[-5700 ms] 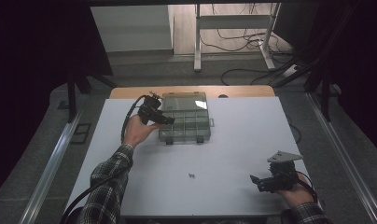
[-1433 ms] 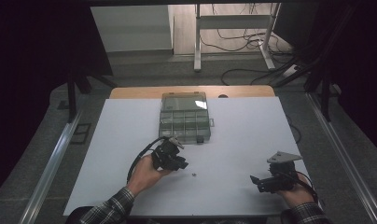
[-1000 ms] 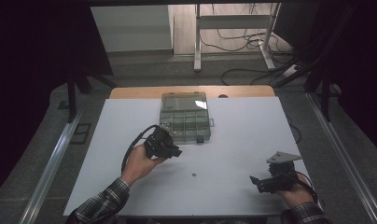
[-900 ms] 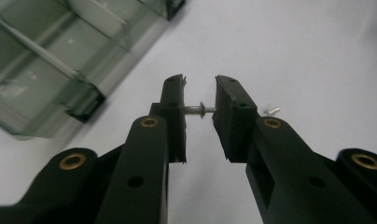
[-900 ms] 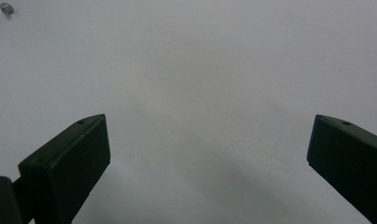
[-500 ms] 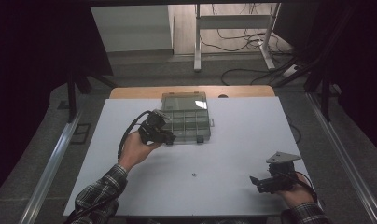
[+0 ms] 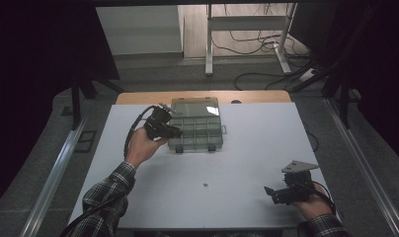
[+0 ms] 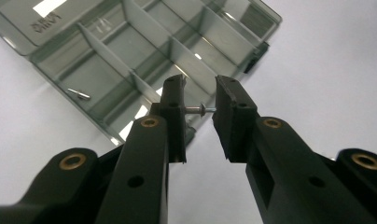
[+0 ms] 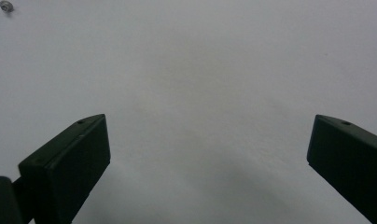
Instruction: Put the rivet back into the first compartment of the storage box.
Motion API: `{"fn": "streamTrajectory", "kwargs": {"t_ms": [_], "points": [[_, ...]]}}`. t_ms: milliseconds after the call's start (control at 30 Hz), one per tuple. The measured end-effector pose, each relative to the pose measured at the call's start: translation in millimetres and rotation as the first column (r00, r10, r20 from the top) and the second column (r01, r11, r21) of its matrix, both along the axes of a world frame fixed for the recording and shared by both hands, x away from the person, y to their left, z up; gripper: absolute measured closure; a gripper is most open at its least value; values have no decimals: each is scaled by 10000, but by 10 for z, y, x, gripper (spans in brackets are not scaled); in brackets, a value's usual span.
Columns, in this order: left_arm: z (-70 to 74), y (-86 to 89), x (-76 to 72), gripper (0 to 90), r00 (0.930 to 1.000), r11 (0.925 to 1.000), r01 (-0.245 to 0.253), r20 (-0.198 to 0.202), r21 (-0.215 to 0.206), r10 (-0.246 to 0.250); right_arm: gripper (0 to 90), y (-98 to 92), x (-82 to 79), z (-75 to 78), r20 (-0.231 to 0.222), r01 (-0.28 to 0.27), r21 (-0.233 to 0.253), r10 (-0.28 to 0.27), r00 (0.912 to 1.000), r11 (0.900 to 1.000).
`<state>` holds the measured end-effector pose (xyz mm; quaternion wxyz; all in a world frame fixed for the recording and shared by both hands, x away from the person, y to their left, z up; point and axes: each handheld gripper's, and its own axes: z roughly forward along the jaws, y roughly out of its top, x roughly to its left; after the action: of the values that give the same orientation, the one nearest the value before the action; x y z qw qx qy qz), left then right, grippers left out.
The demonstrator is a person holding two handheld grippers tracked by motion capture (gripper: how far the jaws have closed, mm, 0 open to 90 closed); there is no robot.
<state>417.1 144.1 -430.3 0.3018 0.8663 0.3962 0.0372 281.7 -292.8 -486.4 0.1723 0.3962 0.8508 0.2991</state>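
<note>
A clear grey compartment box (image 7: 196, 123) lies open at the table's far middle; its dividers show in the left gripper view (image 8: 144, 51). My left gripper (image 7: 174, 132) hovers at the box's near left corner, shut on a small screw (image 8: 199, 109) held crosswise between its jaws (image 8: 198, 105). Another screw (image 8: 79, 94) lies in one compartment. A small loose part (image 7: 206, 185) rests on the white table, seen also at the top left of the right gripper view (image 9: 6, 5). My right gripper (image 7: 267, 192) sits open at the near right, nothing between its jaws (image 9: 207, 154).
The white table top (image 7: 257, 148) ends in a wooden strip (image 7: 138, 97) at the far edge. A metal rail (image 7: 54, 170) runs along the left side. Desk legs and cables (image 7: 247, 54) stand on the floor beyond.
My left gripper went from the table's middle, by the loose parts, back up to the box's left corner carrying a screw. One small part stays on the table. The right gripper has stayed still.
</note>
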Motion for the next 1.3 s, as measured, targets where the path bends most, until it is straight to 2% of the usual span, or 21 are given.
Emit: {"fn": "streamTrajectory", "kwargs": {"t_ms": [667, 1000, 1133, 1300], "points": [[-31, 69, 391, 743, 9958, 9958, -910, 96, 35, 909, 0, 4, 1, -9, -84, -52, -102, 51, 10000, 9999], [-212, 62, 556, 741, 9888, 9884, -1494, 119, 280, 1491, 0, 9, 1, -16, -75, -126, -114, 125, 9999, 9999], [-314, 64, 599, 740, 9853, 9850, -1710, 95, 248, 1708, 0, 9, 0, -17, -92, -150, -127, 149, 9998, 9998], [-413, 43, 652, 738, 9840, 9837, -1779, -18, 250, 1780, 0, 11, -1, -20, -148, -226, -140, 224, 9996, 9996]]}}
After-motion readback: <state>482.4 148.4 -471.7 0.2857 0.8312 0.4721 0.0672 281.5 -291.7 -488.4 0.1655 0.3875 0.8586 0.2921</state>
